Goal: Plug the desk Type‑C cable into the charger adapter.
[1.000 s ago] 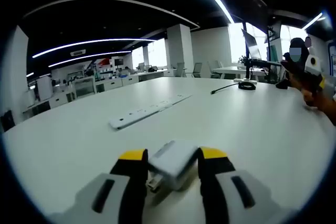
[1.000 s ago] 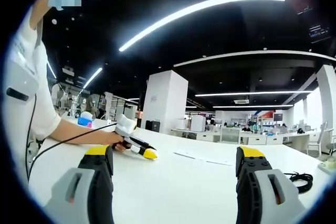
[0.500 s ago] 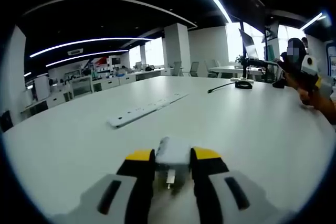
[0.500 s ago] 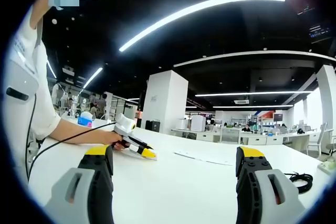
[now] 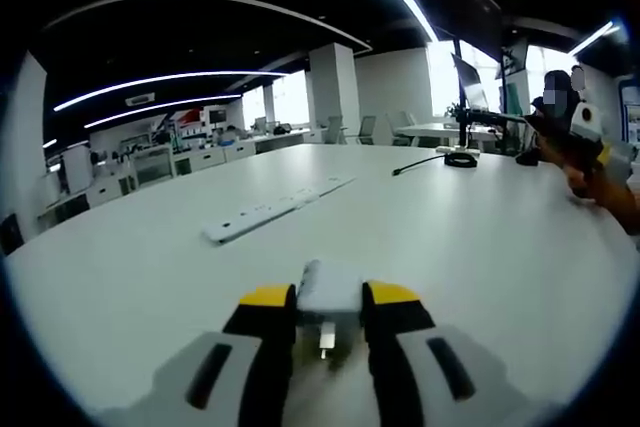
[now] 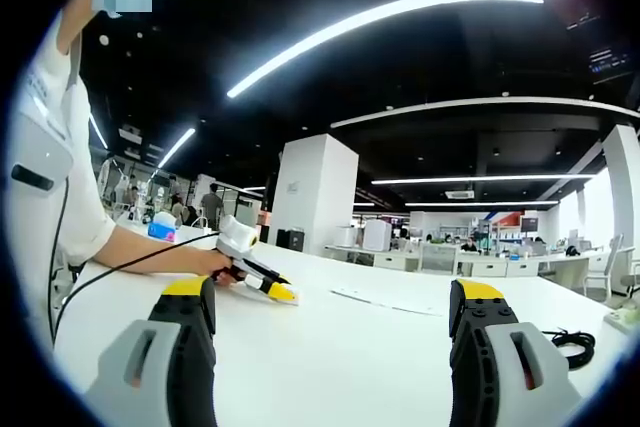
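Since the left tongs [image 5: 328, 299] have closed upon the white charger adapter [image 5: 328, 291] and now hold it steady above the surface [image 5: 470, 247], the wide, empty right tongs [image 6: 335, 309] must next fetch the black Type-C cable [image 6: 572, 343] lying toward the far edge.

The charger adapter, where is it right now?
In the left gripper view the charger adapter sits clamped between the left gripper jaws, low on the white table, with the power strip beyond it.

Open office, apparently strip-lit ceiling [image 6: 380, 12]
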Demonstrator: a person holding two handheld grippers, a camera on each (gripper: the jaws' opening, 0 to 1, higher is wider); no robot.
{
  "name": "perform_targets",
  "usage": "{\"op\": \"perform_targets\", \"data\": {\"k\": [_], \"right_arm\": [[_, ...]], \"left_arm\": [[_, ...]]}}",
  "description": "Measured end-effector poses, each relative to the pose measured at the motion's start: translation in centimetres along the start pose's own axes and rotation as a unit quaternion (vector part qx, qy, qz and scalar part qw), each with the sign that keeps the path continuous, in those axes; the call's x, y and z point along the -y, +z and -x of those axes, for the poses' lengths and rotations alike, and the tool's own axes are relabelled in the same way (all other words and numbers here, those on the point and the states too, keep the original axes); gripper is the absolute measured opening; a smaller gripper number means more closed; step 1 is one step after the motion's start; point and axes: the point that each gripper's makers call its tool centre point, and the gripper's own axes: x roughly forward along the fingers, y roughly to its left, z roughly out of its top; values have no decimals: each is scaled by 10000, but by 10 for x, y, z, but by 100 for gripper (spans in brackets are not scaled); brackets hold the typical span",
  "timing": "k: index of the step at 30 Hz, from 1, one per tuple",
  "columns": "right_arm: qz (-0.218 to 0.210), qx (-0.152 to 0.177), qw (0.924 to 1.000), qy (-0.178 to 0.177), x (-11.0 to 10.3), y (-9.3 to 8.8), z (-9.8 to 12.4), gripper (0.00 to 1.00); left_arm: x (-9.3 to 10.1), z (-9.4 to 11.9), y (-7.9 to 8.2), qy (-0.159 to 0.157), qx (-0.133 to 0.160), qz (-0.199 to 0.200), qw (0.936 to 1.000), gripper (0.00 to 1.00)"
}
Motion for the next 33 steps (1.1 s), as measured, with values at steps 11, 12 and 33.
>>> {"op": "perform_targets", "data": {"k": [11, 12, 33], "right_arm": [[26, -6, 10000, 10, -1, 0, 0, 99], [31, -3, 10000, 9, -1, 0, 0, 99], [48, 52, 10000, 64, -3, 3, 1, 99]], "left_arm": [[9, 4, -2, -178, -135, 85, 9997, 26], [9, 4, -2, -182, -142, 123, 9997, 26], [36, 14, -3, -383, -155, 37, 9991, 26]]}}
